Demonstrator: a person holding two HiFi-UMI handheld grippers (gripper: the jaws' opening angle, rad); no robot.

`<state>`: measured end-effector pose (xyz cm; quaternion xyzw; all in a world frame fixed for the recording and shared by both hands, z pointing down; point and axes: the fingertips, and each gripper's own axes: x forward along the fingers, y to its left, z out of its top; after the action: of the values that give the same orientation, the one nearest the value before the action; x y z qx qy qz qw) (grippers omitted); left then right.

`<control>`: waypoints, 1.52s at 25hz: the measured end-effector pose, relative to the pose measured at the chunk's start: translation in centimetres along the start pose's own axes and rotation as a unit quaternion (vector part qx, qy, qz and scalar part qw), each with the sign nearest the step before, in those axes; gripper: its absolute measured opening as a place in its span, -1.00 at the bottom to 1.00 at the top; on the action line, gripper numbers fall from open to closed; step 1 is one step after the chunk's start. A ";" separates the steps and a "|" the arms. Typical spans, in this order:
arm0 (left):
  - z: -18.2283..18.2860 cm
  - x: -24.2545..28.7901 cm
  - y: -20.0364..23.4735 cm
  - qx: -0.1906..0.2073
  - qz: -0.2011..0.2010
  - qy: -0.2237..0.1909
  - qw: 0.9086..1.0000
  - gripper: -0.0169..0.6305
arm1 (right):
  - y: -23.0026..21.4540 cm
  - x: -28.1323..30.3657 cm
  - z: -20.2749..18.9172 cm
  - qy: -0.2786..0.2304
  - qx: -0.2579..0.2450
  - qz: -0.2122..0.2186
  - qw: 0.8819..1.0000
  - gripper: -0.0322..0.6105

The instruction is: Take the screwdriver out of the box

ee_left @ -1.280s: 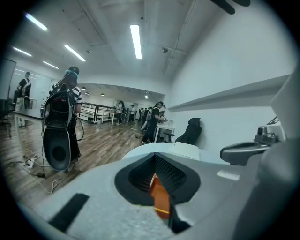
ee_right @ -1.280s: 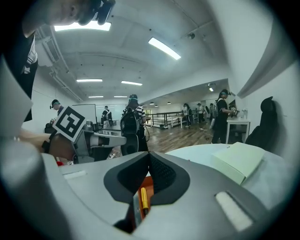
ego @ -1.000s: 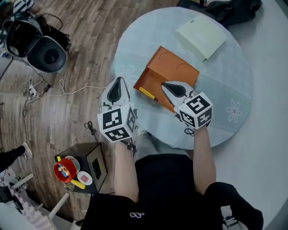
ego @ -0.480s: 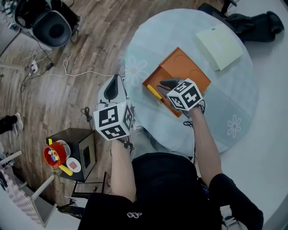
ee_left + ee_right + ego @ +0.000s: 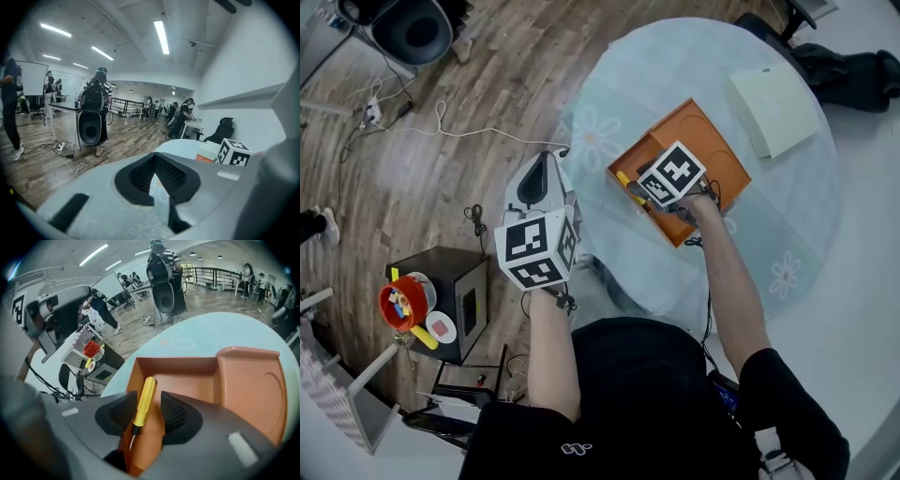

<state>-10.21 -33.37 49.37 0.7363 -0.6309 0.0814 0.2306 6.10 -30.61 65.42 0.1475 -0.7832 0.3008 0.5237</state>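
A yellow-handled screwdriver (image 5: 625, 180) (image 5: 144, 399) lies in the deep left compartment of the orange box (image 5: 717, 155) (image 5: 248, 385) on the round pale blue table (image 5: 769, 234). My right gripper (image 5: 639, 187) (image 5: 149, 395) points steeply down into that compartment. Its jaws have just been opening and stand open, with the handle between the pads and untouched. My left gripper (image 5: 547, 157) (image 5: 154, 157) hovers beside the table's left edge, above the wooden floor, shut on nothing.
A pale green pad (image 5: 776, 111) lies on the table beyond the box. Dark cloth (image 5: 853, 66) lies past the far rim. A black cabinet (image 5: 455, 291) with a red cup (image 5: 398, 305) stands on the floor at left, and a white cable (image 5: 441, 127) runs nearby.
The right gripper has dropped into the box, tipped downward and opened around the screwdriver's handle. The left gripper has shifted a little toward the table's edge and lower.
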 end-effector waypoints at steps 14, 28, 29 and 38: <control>-0.7 0.0 1.7 -0.015 0.006 0.003 1.000 -0.94 | -0.4 2.0 0.0 0.098 -0.037 -0.017 0.994 -0.42; -0.3 1.0 0.6 -0.016 -0.010 -0.001 1.000 -0.94 | -2.3 2.3 -0.4 0.127 -0.024 -0.129 0.983 -0.56; -0.3 0.9 0.6 -0.016 -0.010 -0.001 1.000 -0.94 | -2.3 2.3 -0.4 0.123 -0.019 -0.126 0.984 -0.57; 0.2 0.0 0.9 -0.015 -0.013 -0.006 1.000 -0.94 | -2.3 2.0 -0.1 0.066 0.015 -0.113 0.991 -0.63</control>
<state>-11.11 -33.51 49.40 0.7415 -0.6235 0.0647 0.2390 6.60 -32.13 68.01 0.2232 -0.7207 0.2605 0.6024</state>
